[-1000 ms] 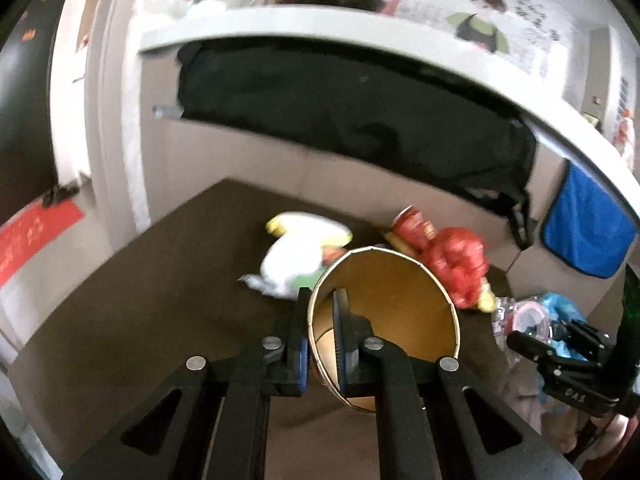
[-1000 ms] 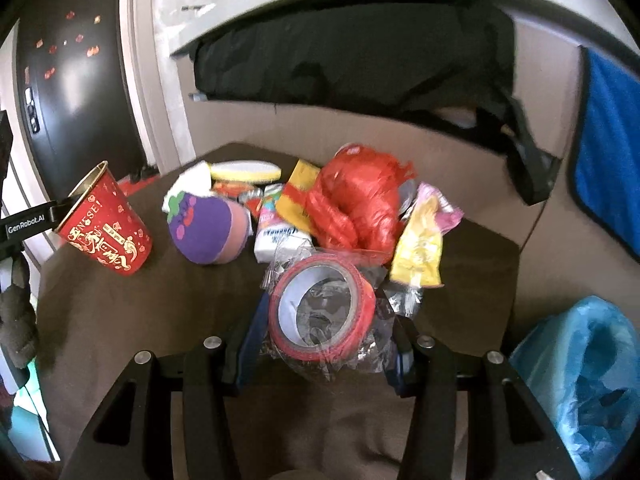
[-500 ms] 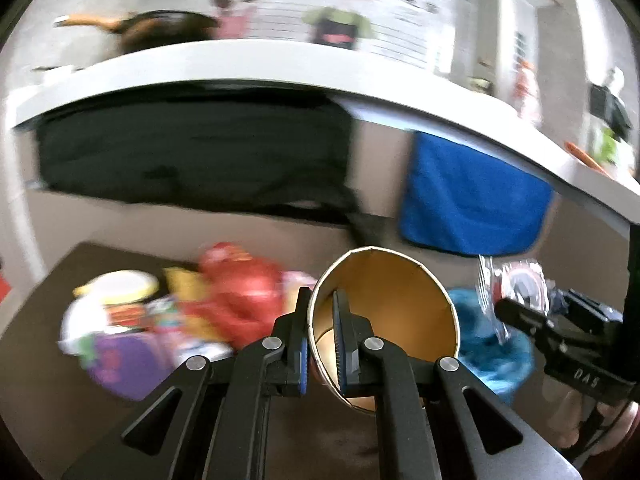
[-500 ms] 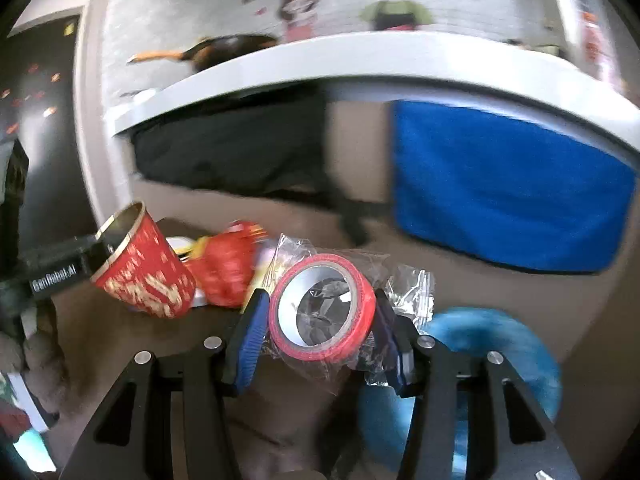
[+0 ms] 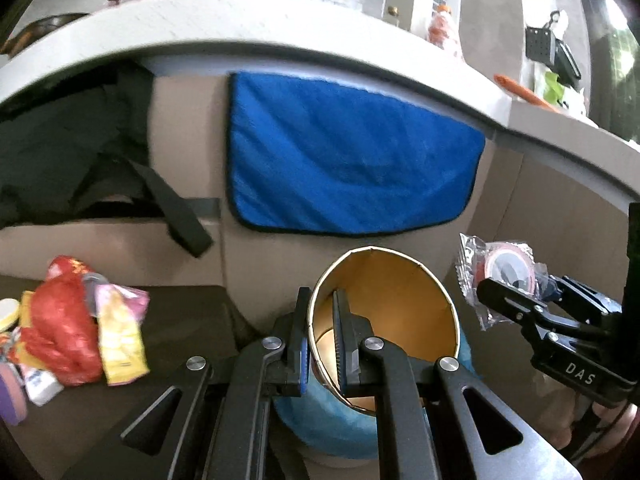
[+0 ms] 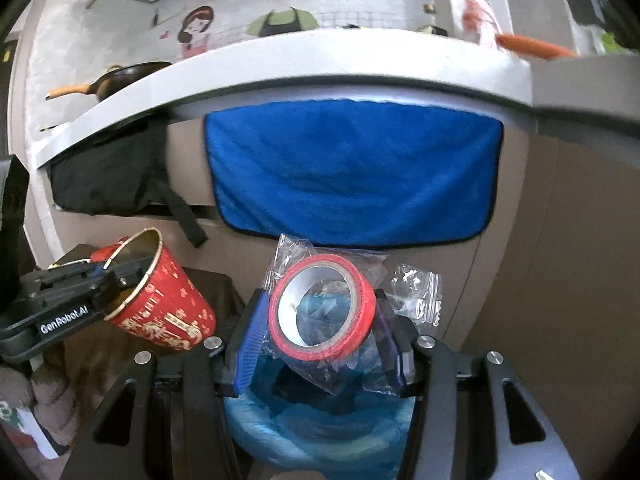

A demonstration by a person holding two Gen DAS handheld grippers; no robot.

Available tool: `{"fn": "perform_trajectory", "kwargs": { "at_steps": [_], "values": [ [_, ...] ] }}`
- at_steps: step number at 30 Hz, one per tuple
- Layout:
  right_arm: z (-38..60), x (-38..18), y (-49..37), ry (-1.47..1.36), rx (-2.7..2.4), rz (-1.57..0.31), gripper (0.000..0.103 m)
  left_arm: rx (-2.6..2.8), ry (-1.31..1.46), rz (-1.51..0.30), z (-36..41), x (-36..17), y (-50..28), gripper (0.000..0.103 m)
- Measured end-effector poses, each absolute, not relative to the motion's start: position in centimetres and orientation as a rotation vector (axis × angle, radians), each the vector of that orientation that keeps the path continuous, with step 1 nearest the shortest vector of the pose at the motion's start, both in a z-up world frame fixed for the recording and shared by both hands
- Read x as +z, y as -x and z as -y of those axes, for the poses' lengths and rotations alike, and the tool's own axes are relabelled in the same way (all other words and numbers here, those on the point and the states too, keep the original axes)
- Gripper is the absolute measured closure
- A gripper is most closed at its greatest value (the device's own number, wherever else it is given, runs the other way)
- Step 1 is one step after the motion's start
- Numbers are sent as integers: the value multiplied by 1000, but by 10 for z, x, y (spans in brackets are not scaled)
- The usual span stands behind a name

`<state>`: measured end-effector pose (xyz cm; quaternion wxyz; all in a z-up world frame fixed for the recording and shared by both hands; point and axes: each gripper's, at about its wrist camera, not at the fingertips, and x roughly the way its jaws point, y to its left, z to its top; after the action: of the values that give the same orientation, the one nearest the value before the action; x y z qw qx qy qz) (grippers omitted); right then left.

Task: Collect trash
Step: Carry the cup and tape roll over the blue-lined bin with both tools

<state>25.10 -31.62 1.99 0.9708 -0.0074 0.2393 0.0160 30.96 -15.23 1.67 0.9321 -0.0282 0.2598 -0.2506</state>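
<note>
My left gripper (image 5: pixel 320 332) is shut on the rim of a red paper cup with a gold inside (image 5: pixel 396 312), one finger inside and one outside. The same cup (image 6: pixel 168 300) shows at the left of the right wrist view, tilted. My right gripper (image 6: pixel 320 320) is shut on a roll of red tape in a clear plastic bag (image 6: pixel 324 304), also seen at the right in the left wrist view as the bagged tape (image 5: pixel 508 268). Both held things hang over a bin lined with a blue bag (image 6: pixel 320 420), whose blue liner (image 5: pixel 320 420) shows under the cup.
A pile of wrappers and a red plastic bag (image 5: pixel 68 328) lies on the dark brown table (image 5: pixel 180 320) at the left. A blue towel (image 6: pixel 352 172) and a black garment (image 5: pixel 60 140) hang from the counter edge behind. A pan (image 6: pixel 116 80) sits on the counter.
Both grippers swung right, away from the table's trash pile, and now hang over the blue-lined bin. The cup and the bagged tape stayed gripped throughout.
</note>
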Motion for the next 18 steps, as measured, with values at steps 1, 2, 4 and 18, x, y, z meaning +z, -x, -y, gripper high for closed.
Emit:
{"fn": "perform_trajectory", "kwargs": {
  "at_steps": [1, 2, 4, 18],
  "values": [
    [319, 17, -252, 10, 30, -487, 56, -514, 55, -536, 156, 14, -311, 93],
    [322, 14, -254, 4, 27, -492, 56, -516, 51, -543, 161, 10, -313, 93],
    [326, 9, -259, -8, 26, -502, 56, -518, 49, -558, 165, 3, -318, 93],
    [346, -19, -289, -73, 37, -555, 56, -550, 74, -652, 182, -28, -351, 93]
  ]
}}
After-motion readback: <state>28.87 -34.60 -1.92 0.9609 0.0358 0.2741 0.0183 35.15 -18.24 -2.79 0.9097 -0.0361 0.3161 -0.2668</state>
